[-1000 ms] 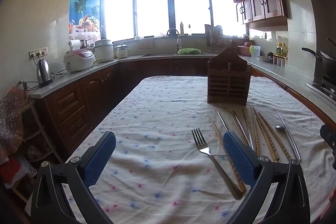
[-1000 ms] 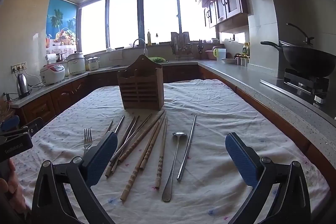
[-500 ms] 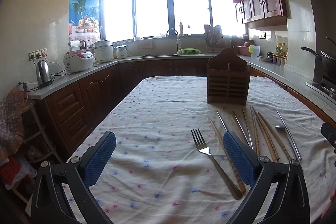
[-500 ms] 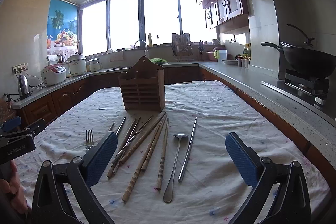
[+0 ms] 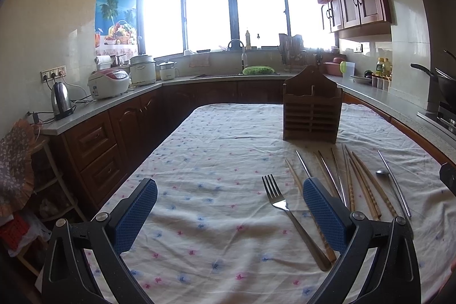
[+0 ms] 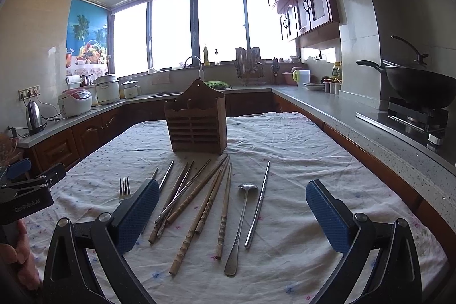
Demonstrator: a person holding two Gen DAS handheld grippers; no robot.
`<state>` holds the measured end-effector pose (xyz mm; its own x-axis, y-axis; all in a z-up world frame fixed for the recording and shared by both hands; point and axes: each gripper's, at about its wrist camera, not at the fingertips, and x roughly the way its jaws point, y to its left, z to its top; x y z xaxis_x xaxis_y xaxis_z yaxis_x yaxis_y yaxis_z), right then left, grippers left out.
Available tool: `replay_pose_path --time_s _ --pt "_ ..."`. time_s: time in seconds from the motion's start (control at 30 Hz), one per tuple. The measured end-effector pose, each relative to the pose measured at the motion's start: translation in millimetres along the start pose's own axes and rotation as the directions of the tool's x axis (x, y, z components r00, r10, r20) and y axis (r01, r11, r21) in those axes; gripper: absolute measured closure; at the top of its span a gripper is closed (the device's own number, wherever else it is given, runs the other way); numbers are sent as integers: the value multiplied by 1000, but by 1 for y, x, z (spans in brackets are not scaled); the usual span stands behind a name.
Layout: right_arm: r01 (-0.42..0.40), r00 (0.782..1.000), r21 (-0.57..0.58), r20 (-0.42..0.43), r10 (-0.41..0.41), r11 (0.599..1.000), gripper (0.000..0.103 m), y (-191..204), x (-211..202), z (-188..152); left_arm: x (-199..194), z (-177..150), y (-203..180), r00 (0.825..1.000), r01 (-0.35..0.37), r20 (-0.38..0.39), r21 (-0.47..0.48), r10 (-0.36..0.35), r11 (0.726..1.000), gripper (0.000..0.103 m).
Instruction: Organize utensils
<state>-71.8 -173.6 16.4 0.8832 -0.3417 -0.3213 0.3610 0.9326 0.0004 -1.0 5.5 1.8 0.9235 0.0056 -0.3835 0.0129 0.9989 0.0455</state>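
Note:
A wooden utensil holder [image 5: 312, 107] [image 6: 196, 121] stands upright on the floral tablecloth. In front of it lie a steel fork [image 5: 280, 204] [image 6: 124, 187], several wooden chopsticks [image 6: 199, 198] [image 5: 364, 184], metal chopsticks [image 6: 260, 198] and a steel spoon [image 6: 242, 215] [image 5: 383, 173]. My left gripper [image 5: 229, 207] is open and empty above the cloth, with the fork just inside its right finger. My right gripper [image 6: 232, 210] is open and empty, with the chopsticks and spoon between its fingers. The left gripper's body [image 6: 25, 190] shows at the right wrist view's left edge.
The table [image 5: 199, 150] is ringed by dark wood counters. A kettle [image 5: 61, 101] and rice cookers [image 5: 108, 83] stand on the left counter. A wok on a stove [image 6: 419, 87] is at the right. A sink and green basket [image 5: 258, 70] are at the back.
Both grippers have drifted slightly; in the right wrist view the holder and utensils have shifted a little to the right. Nothing was taken hold of or moved on the table.

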Motion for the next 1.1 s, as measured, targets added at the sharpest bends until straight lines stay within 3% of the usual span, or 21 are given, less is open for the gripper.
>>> replay_pose_path --time_s 1.1 --pt "0 1000 0 0 0 1000 0 3 -2 2 3 -6 -2 1000 5 -7 2 -5 1000 1"
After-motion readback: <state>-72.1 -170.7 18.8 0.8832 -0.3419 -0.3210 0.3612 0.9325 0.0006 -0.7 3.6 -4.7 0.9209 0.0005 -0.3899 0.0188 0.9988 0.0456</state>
